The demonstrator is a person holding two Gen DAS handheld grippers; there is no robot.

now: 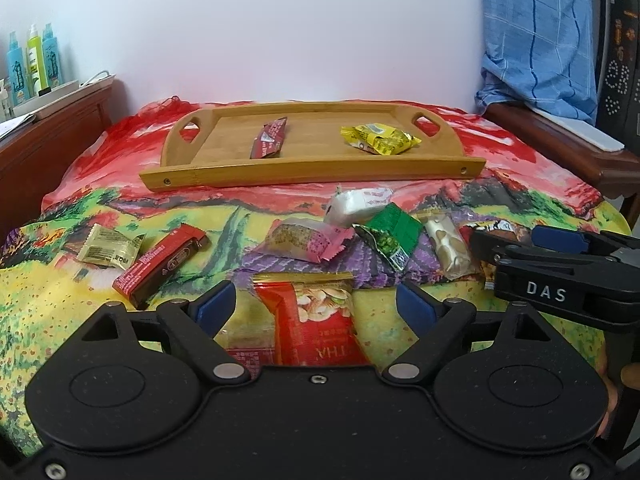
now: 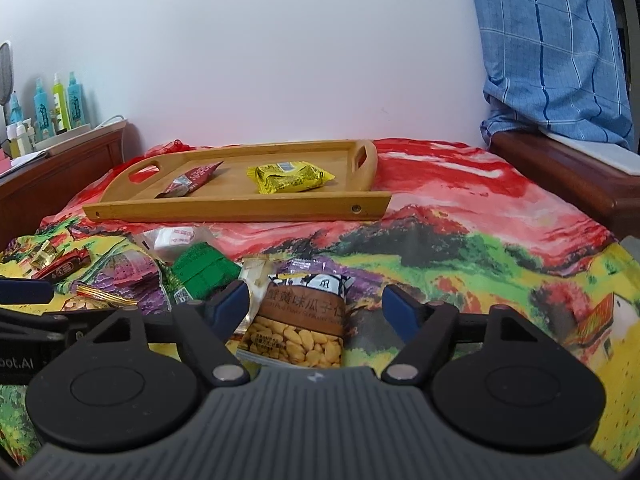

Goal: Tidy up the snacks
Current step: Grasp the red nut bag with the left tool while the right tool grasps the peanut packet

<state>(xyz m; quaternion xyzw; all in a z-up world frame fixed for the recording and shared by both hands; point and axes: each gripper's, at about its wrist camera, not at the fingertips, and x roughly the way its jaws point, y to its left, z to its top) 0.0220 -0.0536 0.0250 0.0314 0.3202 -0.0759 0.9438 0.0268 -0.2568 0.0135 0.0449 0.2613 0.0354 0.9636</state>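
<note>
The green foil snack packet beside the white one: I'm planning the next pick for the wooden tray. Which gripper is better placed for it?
Probably the right gripper. The green foil snack packet lies just beyond its left finger, while the left gripper straddles a red nut packet, farther away. Both grippers are open.

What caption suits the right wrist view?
Open right gripper poised around brown seed packet; bamboo tray behind holds two snacks.
</note>
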